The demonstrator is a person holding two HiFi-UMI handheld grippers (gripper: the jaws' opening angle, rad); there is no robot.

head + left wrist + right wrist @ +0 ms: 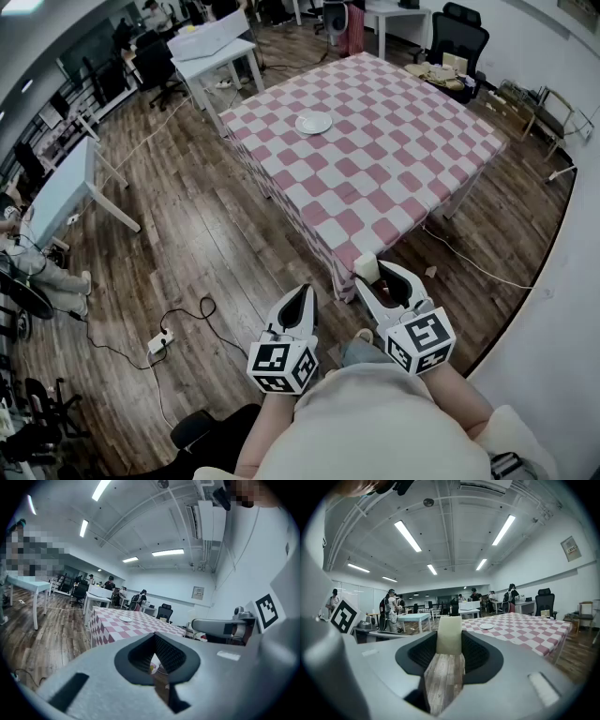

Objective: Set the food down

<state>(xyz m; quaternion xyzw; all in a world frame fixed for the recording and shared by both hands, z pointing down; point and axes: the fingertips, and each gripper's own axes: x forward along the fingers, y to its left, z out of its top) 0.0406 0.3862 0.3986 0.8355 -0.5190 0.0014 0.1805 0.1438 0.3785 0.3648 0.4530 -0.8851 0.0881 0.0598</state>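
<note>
the step in hand looks like the carry: the right gripper [380, 274] is clamped on the food [366, 266], a pale cream block, its pads pressing on either side of it in the right gripper view [449, 634]. the block hangs just off the near corner of the checked table [375, 159], over the wood floor, not yet above the cloth. the left gripper [300, 300] has its jaws together with nothing between them and sits beside the right one, also short of the table

the likely spot is the white plate [313, 123], well in from that near corner toward the table's far side. the next move, i judge, calls for a long forward reach over the cloth, a gentle lowering, then opening the jaws

nothing else stands on the table. the overhanging cloth at the near corner and a cable [478, 267] on the floor along the table's right side could catch a step
</note>
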